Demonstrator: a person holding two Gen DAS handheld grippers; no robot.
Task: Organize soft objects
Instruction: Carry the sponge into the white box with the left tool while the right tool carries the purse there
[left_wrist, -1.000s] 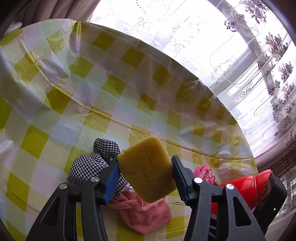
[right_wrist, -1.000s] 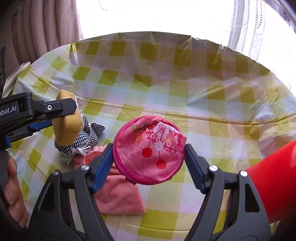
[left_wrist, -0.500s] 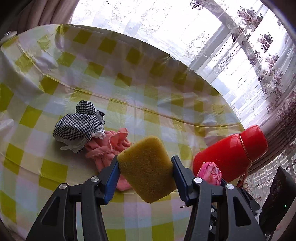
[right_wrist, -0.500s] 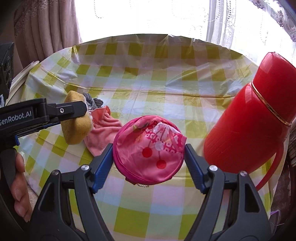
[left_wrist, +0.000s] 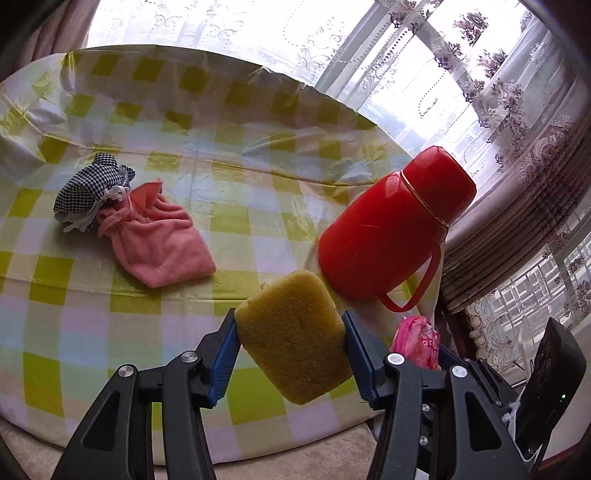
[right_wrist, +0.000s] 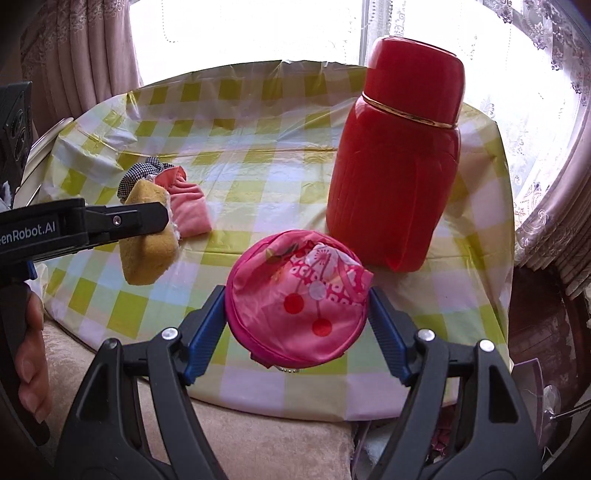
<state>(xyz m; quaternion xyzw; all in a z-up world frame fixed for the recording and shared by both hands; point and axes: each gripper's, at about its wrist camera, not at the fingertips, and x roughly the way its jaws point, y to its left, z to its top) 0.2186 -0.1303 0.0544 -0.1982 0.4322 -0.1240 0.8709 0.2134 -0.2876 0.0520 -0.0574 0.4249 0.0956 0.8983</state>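
My left gripper (left_wrist: 290, 339) is shut on a yellow sponge (left_wrist: 293, 334) and holds it above the table's near edge; the sponge also shows in the right wrist view (right_wrist: 147, 240). My right gripper (right_wrist: 297, 314) is shut on a round pink pouch (right_wrist: 297, 299) with a cherry print, held above the near edge in front of the flask; the pouch peeks into the left wrist view (left_wrist: 415, 341). A pink cloth (left_wrist: 159, 236) and a black-and-white checked cloth (left_wrist: 88, 186) lie touching each other on the table's left side.
A tall red flask (right_wrist: 397, 170) with a handle stands on the right of the round table, also in the left wrist view (left_wrist: 388, 229). The table wears a yellow checked plastic cover (left_wrist: 240, 192). Curtains and a window lie behind. A beige cushion (right_wrist: 258, 435) sits below the near edge.
Both grippers have pulled back from the table toward its near edge with their loads still held. The cloths and flask now look farther away.
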